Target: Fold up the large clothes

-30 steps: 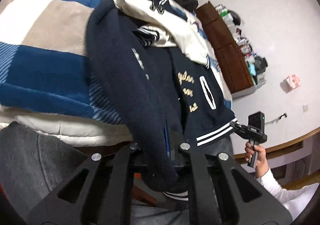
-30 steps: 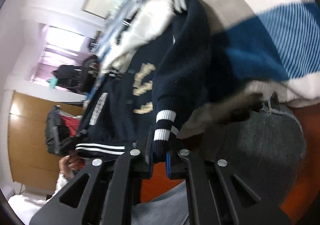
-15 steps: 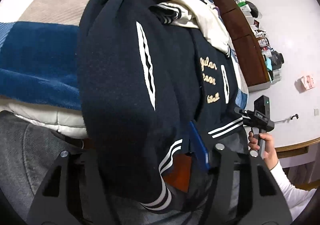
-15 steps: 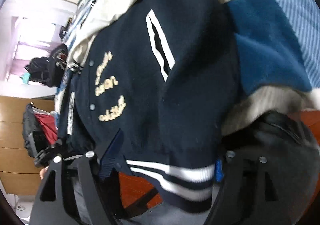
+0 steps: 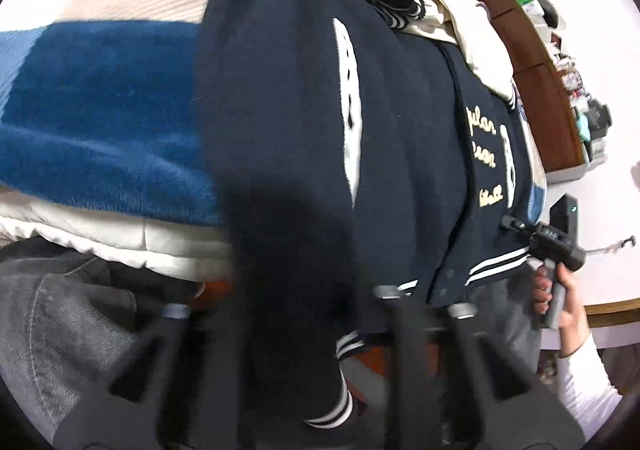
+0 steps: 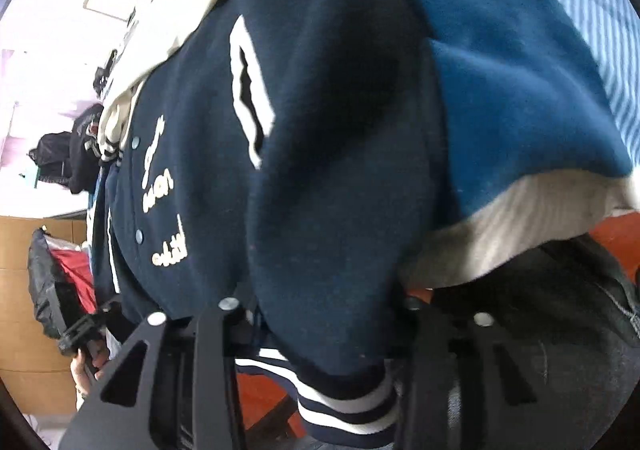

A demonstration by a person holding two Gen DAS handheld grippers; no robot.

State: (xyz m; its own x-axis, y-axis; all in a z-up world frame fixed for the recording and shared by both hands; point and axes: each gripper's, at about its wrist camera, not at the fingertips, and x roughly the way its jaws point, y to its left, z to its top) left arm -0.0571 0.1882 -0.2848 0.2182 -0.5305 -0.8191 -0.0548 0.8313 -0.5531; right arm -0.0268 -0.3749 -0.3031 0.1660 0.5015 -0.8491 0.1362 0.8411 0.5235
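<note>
A navy varsity jacket (image 5: 400, 138) with cream lettering and white pocket trims lies front up over the bed's edge. In the left wrist view one sleeve (image 5: 288, 250) hangs down between my left gripper's (image 5: 318, 300) jaws, which are closing on it above the striped cuff (image 5: 332, 410). In the right wrist view the other sleeve (image 6: 328, 250) fills the gap of my right gripper (image 6: 320, 310), whose jaws are closing with the pads against its sides; its striped cuff (image 6: 344, 406) hangs below. The pads of both grippers are hidden by cloth.
The bed carries a blue, beige and white checked blanket (image 5: 100, 122). A cream jacket (image 5: 472, 22) lies on the navy one's far end. A brown dresser (image 5: 536, 90) stands by the wall. The person's grey-jeaned legs (image 5: 60, 338) are close below. A black and red bag (image 6: 60, 270) leans against a wooden wardrobe (image 6: 20, 290).
Both grippers were shut near the cuffs, sprang wide open, sank closer to the jacket, and have narrowed again round the sleeves higher up. The sleeves now hang past the fingers.
</note>
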